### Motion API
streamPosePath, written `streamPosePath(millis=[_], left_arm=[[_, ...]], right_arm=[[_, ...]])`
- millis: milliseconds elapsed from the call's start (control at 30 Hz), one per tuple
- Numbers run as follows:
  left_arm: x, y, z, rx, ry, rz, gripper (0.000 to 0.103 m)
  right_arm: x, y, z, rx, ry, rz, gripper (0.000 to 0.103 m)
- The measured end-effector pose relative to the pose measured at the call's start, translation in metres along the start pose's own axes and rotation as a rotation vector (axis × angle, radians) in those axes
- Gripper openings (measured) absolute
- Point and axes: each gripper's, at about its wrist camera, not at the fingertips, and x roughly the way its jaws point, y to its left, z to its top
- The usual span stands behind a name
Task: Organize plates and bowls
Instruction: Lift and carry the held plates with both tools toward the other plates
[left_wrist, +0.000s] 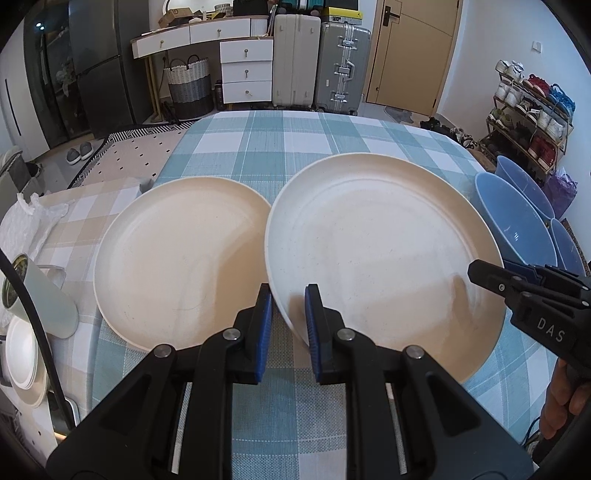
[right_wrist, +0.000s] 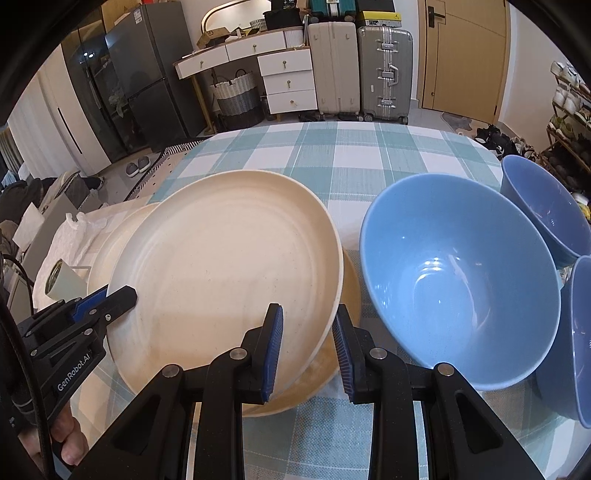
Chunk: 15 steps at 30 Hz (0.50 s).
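So we've got both grippers, left (left_wrist: 289, 317) and right (right_wrist: 308, 339), clamped on the cream plate's (left_wrist: 384, 254) near rim, one each side. Keep it level, then lower it onto the other plate (left_wrist: 177, 258) just left.

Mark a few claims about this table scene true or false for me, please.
1. Both the left gripper and the right gripper clamp the rim of the same cream plate. True.
2. The bowls are green. False: the bowls are blue.
3. The tablecloth is checked teal and white. True.
4. A bowl sits on the held plate. False: the plate is empty; the bowls stand on the cloth to its right.
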Motion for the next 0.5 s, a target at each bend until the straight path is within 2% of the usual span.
streamPosePath(millis=[500], left_arm=[[0.023,-0.007,-0.011,0.035,0.006,0.027,0.014]], right_arm=[[0.013,0.005,-0.015,-0.06,-0.009,-0.072,0.028]])
